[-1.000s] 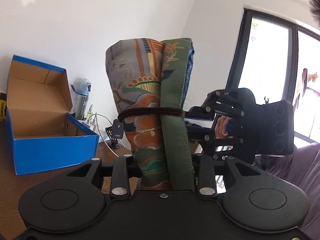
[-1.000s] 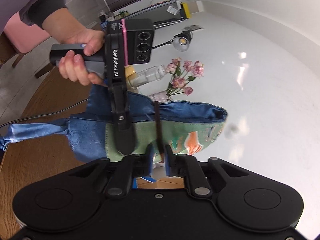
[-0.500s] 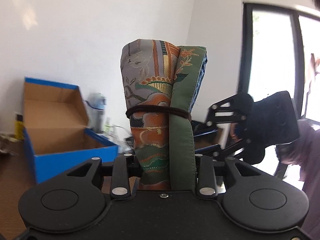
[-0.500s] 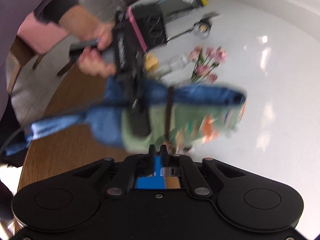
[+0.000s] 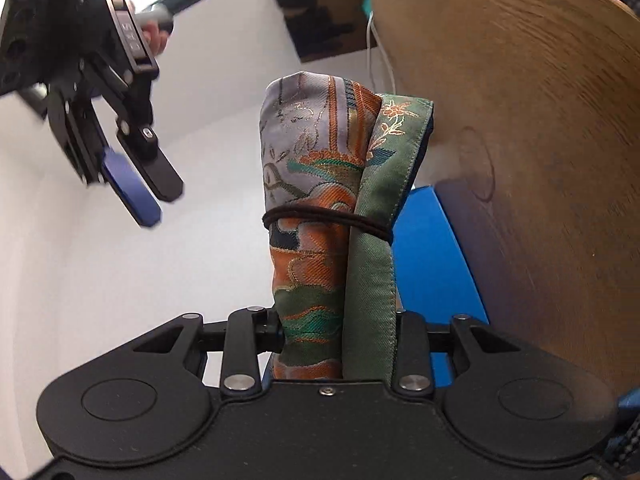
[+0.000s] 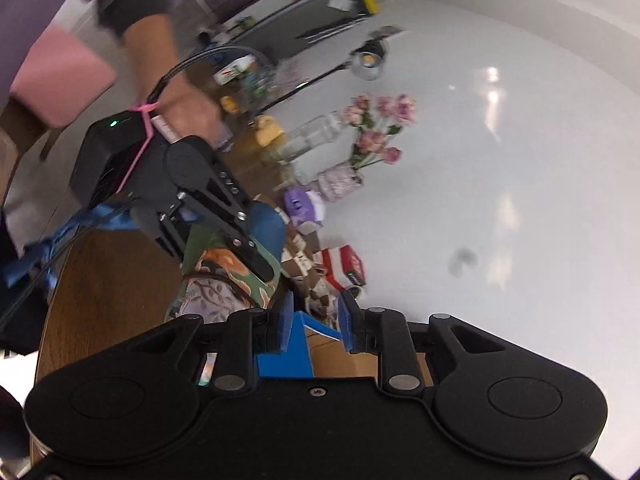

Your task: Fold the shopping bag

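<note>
The shopping bag (image 5: pixel 332 216) is rolled into a tight bundle of grey, orange and green patterned cloth. A dark elastic band (image 5: pixel 328 216) runs around its middle. My left gripper (image 5: pixel 336 332) is shut on the bundle's lower end and holds it in the air. The bundle also shows in the right wrist view (image 6: pixel 224 276), held by the left gripper (image 6: pixel 256 252), with blue handles (image 6: pixel 52 244) trailing. My right gripper (image 6: pixel 314 322) is open and empty, apart from the bundle; in the left wrist view it (image 5: pixel 154 196) hangs at upper left.
A wooden table (image 5: pixel 520 160) fills the right of the tilted left wrist view, with a blue cardboard box (image 5: pixel 432 252) on it. In the right wrist view the table (image 6: pixel 116 280) carries a flower vase (image 6: pixel 340 180), bottles, small boxes and a lamp (image 6: pixel 368 60).
My right gripper has let go of the elastic band, opened and pulled away from the bundle. My left gripper has rotated strongly with the bundle, so the table now stands on the right.
</note>
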A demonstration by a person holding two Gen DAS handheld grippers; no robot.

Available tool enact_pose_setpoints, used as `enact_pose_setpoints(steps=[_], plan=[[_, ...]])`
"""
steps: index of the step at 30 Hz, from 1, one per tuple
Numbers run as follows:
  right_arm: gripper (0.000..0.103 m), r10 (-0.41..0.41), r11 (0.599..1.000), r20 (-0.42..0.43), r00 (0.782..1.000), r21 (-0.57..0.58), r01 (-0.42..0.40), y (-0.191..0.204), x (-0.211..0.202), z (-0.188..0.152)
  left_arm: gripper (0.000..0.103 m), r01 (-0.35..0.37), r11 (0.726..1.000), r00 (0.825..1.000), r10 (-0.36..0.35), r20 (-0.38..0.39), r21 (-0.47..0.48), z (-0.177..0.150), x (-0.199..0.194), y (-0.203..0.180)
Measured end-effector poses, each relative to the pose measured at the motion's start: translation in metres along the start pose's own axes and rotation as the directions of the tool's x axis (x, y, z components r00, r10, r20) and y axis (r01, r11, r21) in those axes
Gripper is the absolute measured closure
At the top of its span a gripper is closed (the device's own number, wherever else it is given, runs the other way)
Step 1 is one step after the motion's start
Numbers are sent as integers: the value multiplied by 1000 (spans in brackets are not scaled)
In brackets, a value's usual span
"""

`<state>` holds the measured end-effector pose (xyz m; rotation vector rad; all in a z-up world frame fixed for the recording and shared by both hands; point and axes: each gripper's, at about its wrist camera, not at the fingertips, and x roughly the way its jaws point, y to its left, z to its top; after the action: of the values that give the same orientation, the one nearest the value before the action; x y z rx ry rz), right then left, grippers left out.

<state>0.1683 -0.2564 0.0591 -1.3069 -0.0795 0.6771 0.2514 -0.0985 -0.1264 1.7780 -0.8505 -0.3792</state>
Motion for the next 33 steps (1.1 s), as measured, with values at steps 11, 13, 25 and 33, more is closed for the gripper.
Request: enact_pose_setpoints(steps=[11,13,25,33], plan=[[85,269,945,-81,960,-168,-279,39,35,10,70,11,999,991,-18,134,53,-15,1,-9],[101,310,935,-96,946,-148,-322,36,38,10,71,22,999,991,-26,128,34,-15,1,-10],[77,96,995,-50,994,-15,-97,19,27,-3,70,166,896,972,-220,-85,-412,-39,23,14],[18,-245,758,-21,969,619,205,-32,-7,-53,70,1,-123,947,-319,40,-992,-119,48,88]])
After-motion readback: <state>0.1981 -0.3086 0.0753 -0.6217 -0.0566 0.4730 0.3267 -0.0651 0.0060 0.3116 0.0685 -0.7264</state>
